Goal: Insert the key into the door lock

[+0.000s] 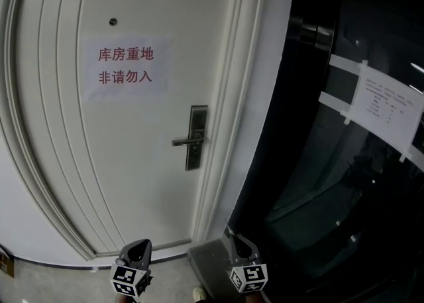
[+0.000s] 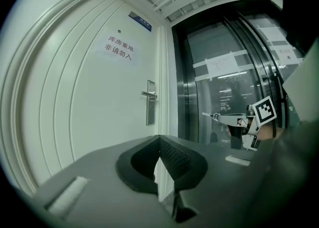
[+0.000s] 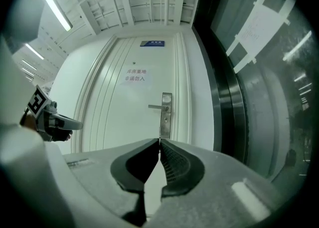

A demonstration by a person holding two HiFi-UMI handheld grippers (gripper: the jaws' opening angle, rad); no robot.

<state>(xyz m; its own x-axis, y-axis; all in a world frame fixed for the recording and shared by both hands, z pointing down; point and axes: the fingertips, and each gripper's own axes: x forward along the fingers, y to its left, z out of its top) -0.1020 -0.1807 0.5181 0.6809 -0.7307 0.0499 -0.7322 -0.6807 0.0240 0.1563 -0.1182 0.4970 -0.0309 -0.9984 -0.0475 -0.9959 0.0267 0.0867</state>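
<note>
A white door [image 1: 99, 162] carries a metal lock plate with a lever handle [image 1: 196, 137], also seen in the left gripper view [image 2: 150, 102] and the right gripper view [image 3: 166, 114]. Both grippers sit low in the head view, well short of the door. My left gripper [image 1: 138, 248] [image 2: 159, 138] is shut with nothing in it. My right gripper [image 1: 237, 242] [image 3: 159, 140] is shut on a small key [image 2: 211, 116], which sticks out of its tips toward the door. The lock plate stands straight ahead of the right jaws.
A paper sign with red print [image 1: 126, 66] is stuck on the door below a peephole [image 1: 112, 22]. To the right is a dark glass door [image 1: 331, 195] with a taped notice [image 1: 385, 106]. A blue plate [image 3: 152, 43] sits above the door frame.
</note>
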